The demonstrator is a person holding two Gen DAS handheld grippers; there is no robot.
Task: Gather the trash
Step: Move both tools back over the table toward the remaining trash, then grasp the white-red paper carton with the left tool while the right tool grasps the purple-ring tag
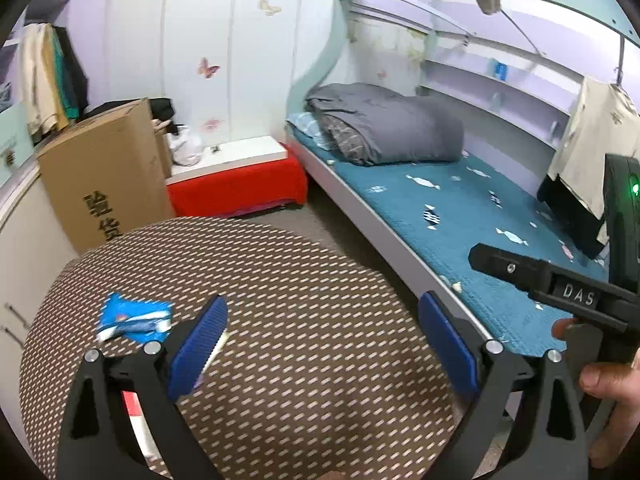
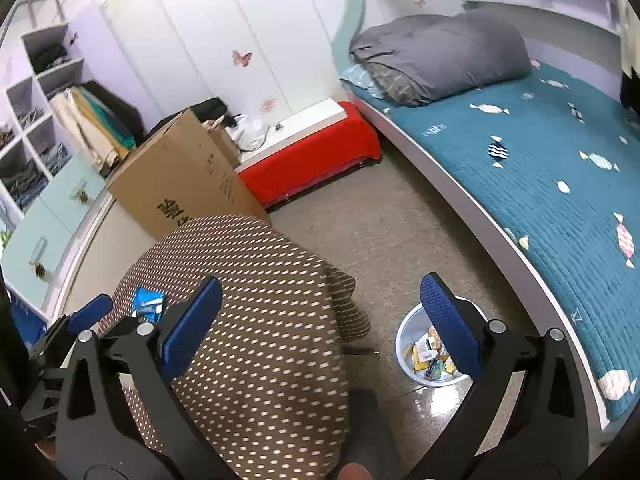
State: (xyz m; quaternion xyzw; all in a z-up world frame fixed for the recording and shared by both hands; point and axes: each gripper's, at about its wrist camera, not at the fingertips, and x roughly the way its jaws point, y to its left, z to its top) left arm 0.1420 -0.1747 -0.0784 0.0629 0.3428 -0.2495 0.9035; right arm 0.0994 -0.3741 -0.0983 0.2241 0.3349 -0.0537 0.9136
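Note:
A crumpled blue and white wrapper (image 1: 134, 317) lies on the round table with a brown dotted cloth (image 1: 280, 280), to the left of my left gripper (image 1: 324, 328), which is open and empty above the cloth. A red and white piece of paper (image 1: 136, 420) shows under the left finger. In the right wrist view the wrapper (image 2: 148, 304) lies at the table's far left. My right gripper (image 2: 320, 312) is open and empty above the table's right edge. A pale blue bin (image 2: 412, 344) with several wrappers inside stands on the floor below its right finger.
A bed with a teal quilt (image 2: 540, 168) and grey duvet (image 2: 440, 56) runs along the right. A cardboard box (image 2: 180, 184) and a red low bench (image 2: 312, 160) stand behind the table. Cabinets (image 2: 44, 232) line the left wall.

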